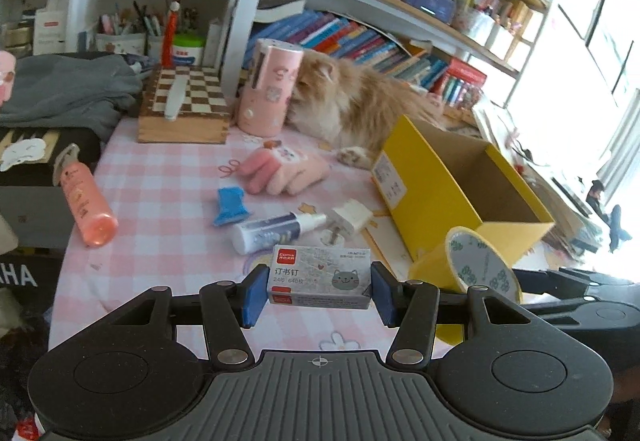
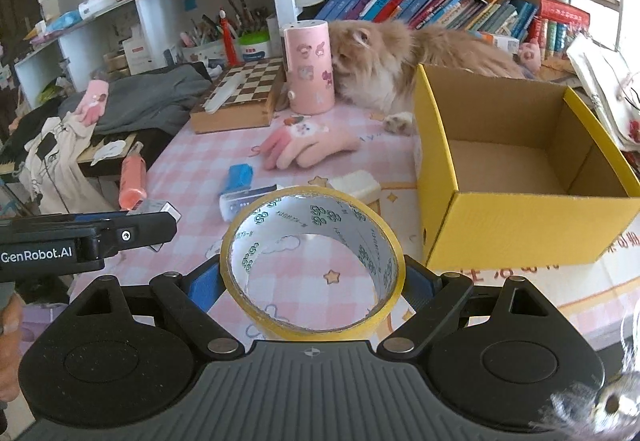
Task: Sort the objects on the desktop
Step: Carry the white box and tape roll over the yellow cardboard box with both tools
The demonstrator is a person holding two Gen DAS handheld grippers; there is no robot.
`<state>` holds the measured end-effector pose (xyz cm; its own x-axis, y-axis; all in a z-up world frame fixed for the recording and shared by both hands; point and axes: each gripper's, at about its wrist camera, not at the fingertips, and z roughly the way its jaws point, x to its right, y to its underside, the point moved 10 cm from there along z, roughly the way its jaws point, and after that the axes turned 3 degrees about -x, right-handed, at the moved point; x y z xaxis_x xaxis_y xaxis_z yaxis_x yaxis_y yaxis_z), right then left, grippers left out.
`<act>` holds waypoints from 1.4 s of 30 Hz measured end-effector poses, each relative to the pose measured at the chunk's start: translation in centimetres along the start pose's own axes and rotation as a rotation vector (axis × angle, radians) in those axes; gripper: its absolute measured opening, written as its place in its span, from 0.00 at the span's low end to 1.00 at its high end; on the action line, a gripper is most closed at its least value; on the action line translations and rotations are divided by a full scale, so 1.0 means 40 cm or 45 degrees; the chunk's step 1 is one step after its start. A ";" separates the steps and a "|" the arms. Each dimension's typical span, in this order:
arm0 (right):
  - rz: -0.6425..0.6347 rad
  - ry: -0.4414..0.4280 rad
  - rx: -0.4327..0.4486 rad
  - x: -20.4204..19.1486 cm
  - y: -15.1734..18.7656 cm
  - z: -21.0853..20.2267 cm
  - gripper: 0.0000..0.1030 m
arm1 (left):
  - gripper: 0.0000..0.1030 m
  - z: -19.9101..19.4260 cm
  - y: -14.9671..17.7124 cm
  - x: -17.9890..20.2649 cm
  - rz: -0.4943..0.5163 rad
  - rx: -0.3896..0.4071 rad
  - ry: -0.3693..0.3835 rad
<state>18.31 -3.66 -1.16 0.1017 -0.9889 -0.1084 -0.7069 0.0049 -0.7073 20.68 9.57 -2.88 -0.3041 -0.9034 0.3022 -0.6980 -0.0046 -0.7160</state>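
Small grey staple box (image 1: 320,277) with a red logo corner, printed lettering and a cartoon cat face, clamped by its short ends between the blue pads of the left tongs (image 1: 319,291), lifted clear above the counter (image 1: 160,185). Roll of yellow-edged tape (image 2: 314,261), white inner core printed with green marks, pinched across its width by the right tongs (image 2: 312,287), jaws spread wide around it, hole facing the camera. Just right of the roll, an open yellow cardboard box (image 2: 520,217), brown inside.

Pink-and-white checked cloth over the counter, scattered with a pink glove (image 1: 286,171), a blue clip (image 1: 230,205), a small spray bottle (image 1: 276,231), a white plug adapter (image 1: 350,219) and an orange-pink bottle (image 1: 86,207) near the left edge. Farther back, a chessboard box (image 1: 186,103), a pink cylindrical container (image 1: 270,87) and a fluffy ginger cat (image 1: 352,99) nosing it. Behind, shelves crammed with books (image 2: 440,7), pen cups, bright window at right.
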 end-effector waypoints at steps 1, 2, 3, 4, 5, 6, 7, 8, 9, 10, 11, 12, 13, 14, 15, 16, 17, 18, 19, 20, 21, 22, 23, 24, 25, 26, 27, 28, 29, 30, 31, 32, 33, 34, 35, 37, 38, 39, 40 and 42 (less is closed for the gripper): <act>0.007 0.015 0.002 0.004 0.004 -0.003 0.85 | 0.51 -0.001 0.005 0.003 0.006 -0.007 0.012; 0.016 0.037 0.005 0.010 0.007 -0.007 0.85 | 0.51 -0.003 0.008 0.005 0.016 -0.012 0.024; 0.028 0.063 0.013 0.019 0.011 -0.011 0.85 | 0.51 -0.006 0.010 0.007 0.027 -0.015 0.032; 0.043 0.093 0.021 0.031 0.016 -0.016 0.85 | 0.51 -0.009 0.011 0.008 0.041 -0.017 0.039; 0.061 0.114 0.023 0.042 0.022 -0.021 0.85 | 0.51 -0.012 0.013 0.010 0.052 -0.020 0.045; 0.090 0.128 0.021 0.054 0.030 -0.028 0.85 | 0.51 -0.014 0.012 0.011 0.062 -0.022 0.050; 0.113 0.130 0.017 0.060 0.039 -0.034 0.85 | 0.51 -0.017 0.011 0.013 0.068 -0.022 0.058; 0.129 0.132 0.008 0.063 0.050 -0.039 0.85 | 0.51 -0.018 0.010 0.015 0.074 -0.022 0.068; 0.138 0.138 -0.002 0.063 0.063 -0.044 0.85 | 0.51 -0.020 0.011 0.019 0.079 -0.023 0.078; 0.141 0.143 -0.010 0.060 0.075 -0.047 0.85 | 0.51 -0.020 0.013 0.024 0.085 -0.023 0.086; 0.143 0.146 -0.018 0.056 0.088 -0.050 0.85 | 0.51 -0.020 0.016 0.030 0.092 -0.026 0.093; 0.145 0.146 -0.029 0.050 0.101 -0.052 0.85 | 0.51 -0.018 0.020 0.036 0.097 -0.031 0.100; 0.145 0.146 -0.035 0.045 0.108 -0.054 0.85 | 0.51 -0.016 0.026 0.041 0.098 -0.038 0.107; 0.143 0.148 -0.037 0.042 0.113 -0.056 0.85 | 0.51 -0.013 0.034 0.047 0.099 -0.048 0.114; 0.138 0.153 -0.036 0.038 0.117 -0.059 0.85 | 0.51 -0.011 0.042 0.053 0.101 -0.058 0.123; 0.137 0.157 -0.034 0.038 0.119 -0.062 0.85 | 0.51 -0.010 0.049 0.059 0.106 -0.066 0.132; 0.138 0.158 -0.035 0.036 0.123 -0.064 0.85 | 0.51 -0.009 0.053 0.065 0.115 -0.073 0.140; 0.141 0.160 -0.038 0.037 0.128 -0.066 0.85 | 0.51 -0.009 0.055 0.070 0.124 -0.075 0.147; 0.147 0.164 -0.043 0.039 0.132 -0.067 0.85 | 0.51 -0.009 0.053 0.074 0.133 -0.073 0.154; 0.155 0.167 -0.046 0.041 0.135 -0.068 0.85 | 0.51 -0.007 0.052 0.079 0.140 -0.072 0.159; 0.162 0.169 -0.047 0.044 0.137 -0.070 0.85 | 0.51 -0.005 0.053 0.084 0.146 -0.075 0.165; 0.169 0.173 -0.048 0.047 0.138 -0.071 0.85 | 0.51 -0.003 0.054 0.089 0.152 -0.081 0.172; 0.174 0.177 -0.049 0.050 0.140 -0.072 0.85 | 0.51 0.001 0.057 0.095 0.159 -0.089 0.178; 0.179 0.180 -0.051 0.053 0.141 -0.073 0.85 | 0.51 0.004 0.060 0.101 0.166 -0.096 0.185; 0.183 0.184 -0.052 0.056 0.143 -0.075 0.85 | 0.51 0.007 0.061 0.107 0.173 -0.101 0.191; 0.188 0.188 -0.053 0.059 0.146 -0.076 0.85 | 0.51 0.010 0.061 0.114 0.184 -0.102 0.197; 0.193 0.191 -0.054 0.063 0.147 -0.077 0.85 | 0.51 0.013 0.060 0.122 0.192 -0.103 0.203; 0.199 0.196 -0.054 0.068 0.149 -0.080 0.85 | 0.51 0.017 0.059 0.128 0.200 -0.105 0.210; 0.205 0.200 -0.055 0.073 0.150 -0.082 0.85 | 0.51 0.023 0.060 0.135 0.205 -0.113 0.218; 0.214 0.206 -0.054 0.080 0.153 -0.085 0.85 | 0.51 0.029 0.062 0.142 0.210 -0.122 0.225; 0.222 0.211 -0.054 0.086 0.154 -0.087 0.85 | 0.51 0.034 0.063 0.148 0.215 -0.132 0.231; 0.230 0.217 -0.053 0.093 0.156 -0.089 0.85 | 0.51 0.040 0.064 0.156 0.222 -0.139 0.236; 0.240 0.223 -0.054 0.101 0.159 -0.091 0.85 | 0.51 0.044 0.065 0.164 0.231 -0.144 0.241; 0.253 0.233 -0.058 0.112 0.162 -0.092 0.85 | 0.51 0.049 0.066 0.172 0.242 -0.149 0.247; 0.263 0.239 -0.063 0.119 0.165 -0.091 0.85 | 0.51 0.053 0.067 0.181 0.255 -0.155 0.253; 0.292 0.247 -0.070 0.138 0.171 -0.092 0.85 | 0.51 0.061 0.070 0.201 0.284 -0.166 0.266; 0.304 0.250 -0.068 0.146 0.172 -0.094 0.85 | 0.51 0.065 0.071 0.209 0.294 -0.169 0.272; 0.312 0.254 -0.065 0.153 0.171 -0.095 0.85 | 0.51 0.069 0.072 0.218 0.304 -0.171 0.277; 0.316 0.256 -0.061 0.159 0.171 -0.097 0.85 | 0.51 0.073 0.071 0.225 0.312 -0.172 0.281; 0.321 0.262 -0.055 0.173 0.169 -0.099 0.85 | 0.51 0.080 0.071 0.241 0.322 -0.176 0.290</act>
<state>11.47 -11.04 -3.91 -0.2206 -0.9667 -0.1297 -0.7212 0.2512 -0.6456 17.85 -0.51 -4.00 -0.6040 -0.7499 0.2699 -0.6584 0.2787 -0.6992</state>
